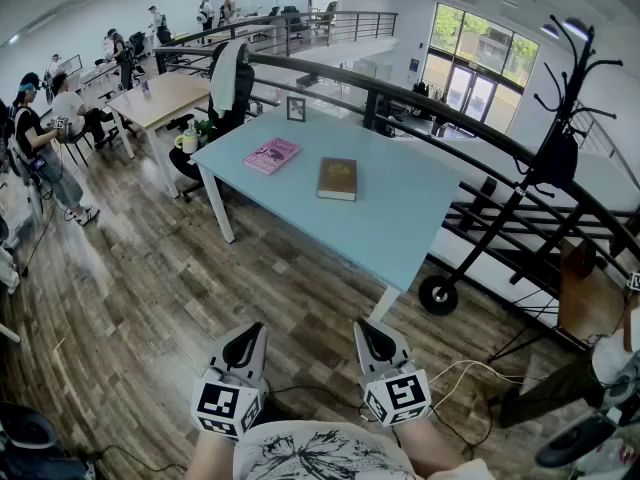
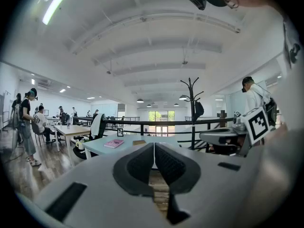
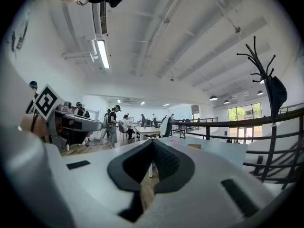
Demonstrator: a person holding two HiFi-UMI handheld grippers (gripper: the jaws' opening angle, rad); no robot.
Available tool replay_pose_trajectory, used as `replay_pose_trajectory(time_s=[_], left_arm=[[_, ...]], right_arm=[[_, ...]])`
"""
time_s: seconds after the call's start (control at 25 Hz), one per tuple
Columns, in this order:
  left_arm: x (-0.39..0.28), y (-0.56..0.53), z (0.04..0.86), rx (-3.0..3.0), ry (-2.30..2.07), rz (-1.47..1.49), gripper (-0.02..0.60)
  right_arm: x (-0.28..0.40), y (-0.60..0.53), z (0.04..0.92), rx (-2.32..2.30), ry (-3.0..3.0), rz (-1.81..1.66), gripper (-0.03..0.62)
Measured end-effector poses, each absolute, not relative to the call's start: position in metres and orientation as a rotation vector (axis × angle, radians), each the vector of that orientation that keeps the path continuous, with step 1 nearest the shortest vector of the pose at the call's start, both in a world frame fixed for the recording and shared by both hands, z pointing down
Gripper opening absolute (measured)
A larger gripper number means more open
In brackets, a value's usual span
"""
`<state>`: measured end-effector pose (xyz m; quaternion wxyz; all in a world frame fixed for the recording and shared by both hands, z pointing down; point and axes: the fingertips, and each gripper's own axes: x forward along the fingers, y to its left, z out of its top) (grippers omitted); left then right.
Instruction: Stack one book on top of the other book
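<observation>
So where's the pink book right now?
In the head view, the pink book lies flat near the left end of the blue table. It is left of the brown book, not touching it, with a small picture frame just beyond.

light-blue table (image 1: 400, 218) | pink book (image 1: 272, 155) | brown book (image 1: 338, 179) | picture frame (image 1: 296, 109)
</observation>
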<state>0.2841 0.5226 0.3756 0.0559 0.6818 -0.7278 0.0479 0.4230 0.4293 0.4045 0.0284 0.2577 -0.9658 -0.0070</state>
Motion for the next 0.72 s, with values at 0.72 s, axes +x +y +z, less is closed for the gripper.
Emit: replay_pose_trajectory(time_s=[0.72], left_arm=[[0.255,0.502,0.417,2.070,-2.159,0.144,0.012]], right_arm=[[0.411,0.390,0.432,0.968,-2.900,0.101,-0.008]])
